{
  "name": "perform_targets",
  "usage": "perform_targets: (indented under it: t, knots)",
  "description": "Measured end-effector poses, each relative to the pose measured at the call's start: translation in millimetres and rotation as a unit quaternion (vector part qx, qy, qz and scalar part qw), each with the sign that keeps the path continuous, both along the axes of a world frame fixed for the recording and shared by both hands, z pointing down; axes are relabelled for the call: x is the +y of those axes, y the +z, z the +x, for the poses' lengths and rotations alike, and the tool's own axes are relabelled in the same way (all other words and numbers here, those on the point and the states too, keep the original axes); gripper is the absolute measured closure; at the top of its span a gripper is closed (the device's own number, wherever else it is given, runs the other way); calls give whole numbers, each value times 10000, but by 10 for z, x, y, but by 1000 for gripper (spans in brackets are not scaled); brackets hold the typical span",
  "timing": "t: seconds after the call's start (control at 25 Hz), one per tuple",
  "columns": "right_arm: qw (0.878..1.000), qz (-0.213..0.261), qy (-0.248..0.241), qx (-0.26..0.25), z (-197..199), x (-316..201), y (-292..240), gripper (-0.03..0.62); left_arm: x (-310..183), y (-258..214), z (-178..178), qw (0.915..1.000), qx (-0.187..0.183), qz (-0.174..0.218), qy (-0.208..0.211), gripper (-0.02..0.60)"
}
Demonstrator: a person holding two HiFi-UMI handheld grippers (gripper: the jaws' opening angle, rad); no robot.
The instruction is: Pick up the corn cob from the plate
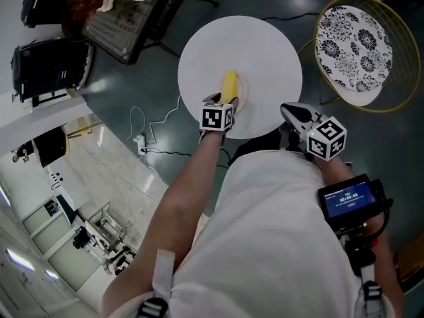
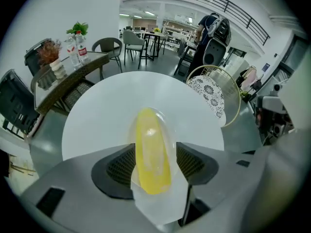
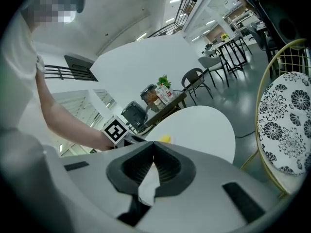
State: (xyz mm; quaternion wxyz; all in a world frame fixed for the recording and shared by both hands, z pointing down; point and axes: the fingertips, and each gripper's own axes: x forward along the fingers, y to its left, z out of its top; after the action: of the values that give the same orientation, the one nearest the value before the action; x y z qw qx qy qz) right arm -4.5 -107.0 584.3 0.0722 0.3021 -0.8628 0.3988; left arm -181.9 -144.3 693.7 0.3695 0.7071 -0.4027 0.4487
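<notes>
A yellow corn cob (image 1: 229,88) lies on a small clear plate (image 1: 241,93) near the front of the round white table (image 1: 265,52). My left gripper (image 1: 224,102) points steeply down over the cob's near end. In the left gripper view the corn cob (image 2: 151,154) sits lengthwise between the open jaws of the left gripper (image 2: 154,148), with narrow gaps to both pads; the plate (image 2: 167,125) rims it. My right gripper (image 1: 290,113) hangs at the table's front right edge, shut and empty. In the right gripper view the right gripper (image 3: 153,155) has its pads together.
A gold wire chair with a floral cushion (image 1: 354,45) stands to the right of the table. A dark side table with bottles (image 1: 129,8) and a black chair (image 1: 50,68) are at the upper left. Cables (image 1: 149,141) lie on the floor.
</notes>
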Motion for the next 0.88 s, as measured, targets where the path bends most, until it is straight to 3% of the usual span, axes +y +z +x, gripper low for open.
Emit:
perform_targets:
  t: [0.32, 0.52, 0.88]
  knots:
    - [9997, -20, 225, -83, 120, 37, 31, 586, -14, 251, 37, 9987, -258, -308, 305, 337]
    - [9991, -22, 376, -206, 180, 69, 11, 586, -6, 318, 29, 9982, -397, -357, 273, 337]
    - [9988, -10, 453, -187, 229, 78, 29, 586, -11, 344, 60, 9984, -73, -552, -37, 341]
